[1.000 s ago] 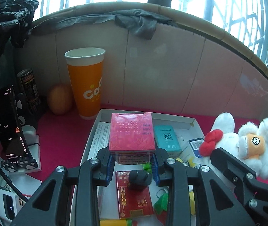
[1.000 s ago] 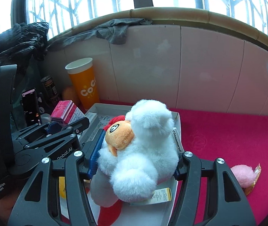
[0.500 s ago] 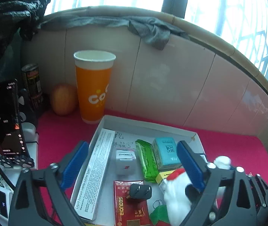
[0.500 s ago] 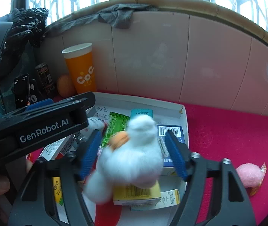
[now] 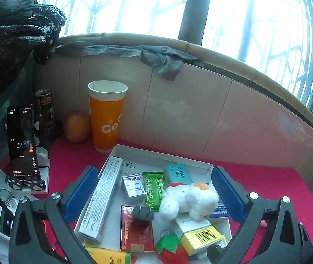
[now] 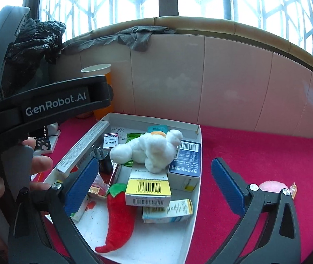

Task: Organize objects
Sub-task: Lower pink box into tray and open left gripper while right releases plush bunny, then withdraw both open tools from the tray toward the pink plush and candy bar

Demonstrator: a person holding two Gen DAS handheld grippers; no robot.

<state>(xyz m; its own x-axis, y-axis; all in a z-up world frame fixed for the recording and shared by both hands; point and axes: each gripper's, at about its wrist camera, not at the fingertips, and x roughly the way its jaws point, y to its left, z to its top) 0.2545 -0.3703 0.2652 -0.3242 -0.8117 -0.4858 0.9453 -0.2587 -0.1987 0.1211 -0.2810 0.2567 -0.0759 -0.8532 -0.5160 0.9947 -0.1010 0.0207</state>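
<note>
Your right gripper (image 6: 155, 186) opens its empty fingers over the plush toy (image 6: 149, 148) lying in the white box (image 6: 197, 189), your left gripper (image 5: 154, 194) gapes empty too, so next probably reach for the pink ball (image 6: 271, 186) beside the box.

Left tongs (image 5: 154, 194): black moulded frame of forked struts, two silver round-head screws on each arm, blue ribbed pads on the inner face of each finger (image 5: 80, 194). Right tongs (image 6: 154, 178): same build, black struts, paired silver screws, blue textured pads. To the left of the right tongs, the left unit's black housing shows white "GenRobot.AI" lettering, with a bare hand (image 6: 13, 176) on its grey handle.
</note>
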